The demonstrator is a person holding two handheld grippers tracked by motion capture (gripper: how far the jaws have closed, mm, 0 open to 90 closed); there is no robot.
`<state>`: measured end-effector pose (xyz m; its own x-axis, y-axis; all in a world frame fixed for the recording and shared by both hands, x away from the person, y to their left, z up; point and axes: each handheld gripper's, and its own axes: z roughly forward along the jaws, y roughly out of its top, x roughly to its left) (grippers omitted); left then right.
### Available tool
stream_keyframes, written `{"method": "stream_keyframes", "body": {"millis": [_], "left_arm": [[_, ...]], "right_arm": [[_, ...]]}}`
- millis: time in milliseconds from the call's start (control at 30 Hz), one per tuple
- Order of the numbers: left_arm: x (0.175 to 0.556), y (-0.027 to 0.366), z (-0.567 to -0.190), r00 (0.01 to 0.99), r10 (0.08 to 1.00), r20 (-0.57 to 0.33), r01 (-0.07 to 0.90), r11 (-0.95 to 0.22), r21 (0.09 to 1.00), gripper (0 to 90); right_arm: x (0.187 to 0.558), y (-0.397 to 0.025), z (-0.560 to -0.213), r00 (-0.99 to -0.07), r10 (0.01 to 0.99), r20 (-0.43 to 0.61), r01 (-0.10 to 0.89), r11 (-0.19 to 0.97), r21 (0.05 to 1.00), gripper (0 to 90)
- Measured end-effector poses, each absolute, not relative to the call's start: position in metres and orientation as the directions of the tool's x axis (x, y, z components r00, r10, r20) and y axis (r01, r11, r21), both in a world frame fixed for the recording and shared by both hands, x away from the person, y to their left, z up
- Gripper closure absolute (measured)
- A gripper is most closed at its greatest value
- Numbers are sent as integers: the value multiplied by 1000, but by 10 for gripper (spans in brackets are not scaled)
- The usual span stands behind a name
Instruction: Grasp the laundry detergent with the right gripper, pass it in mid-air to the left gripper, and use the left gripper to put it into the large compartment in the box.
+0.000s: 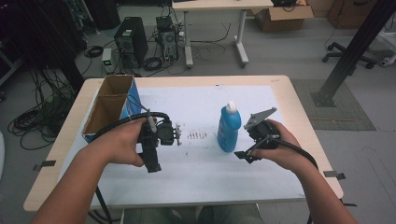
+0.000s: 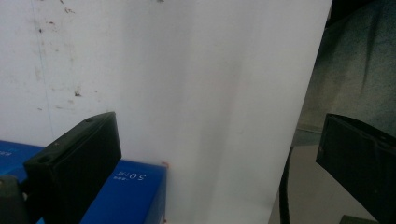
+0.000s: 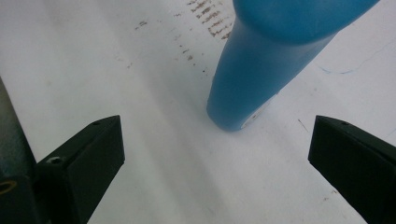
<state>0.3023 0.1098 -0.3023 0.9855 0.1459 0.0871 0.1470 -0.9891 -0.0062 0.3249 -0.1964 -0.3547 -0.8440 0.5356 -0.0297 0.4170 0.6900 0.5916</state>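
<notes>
At centre frame in the high view, your right gripper (image 1: pixel 243 150), jaws spread wide, faces the blue bottle (image 1: pixel 229 127), while your left gripper (image 1: pixel 179 134) gapes wide near the cardboard box (image 1: pixel 110 105).

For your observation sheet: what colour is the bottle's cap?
White, atop the blue bottle; the cap shows best in the high view.
</notes>
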Motion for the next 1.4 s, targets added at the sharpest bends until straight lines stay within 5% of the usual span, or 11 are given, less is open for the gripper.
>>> {"method": "stream_keyframes", "body": {"millis": [1400], "left_arm": [[296,105,-298,988,128,91,130,-991,-21,2]], "right_arm": [[340,-181,-397,-747,663,-47,433,539,722,31]]}}
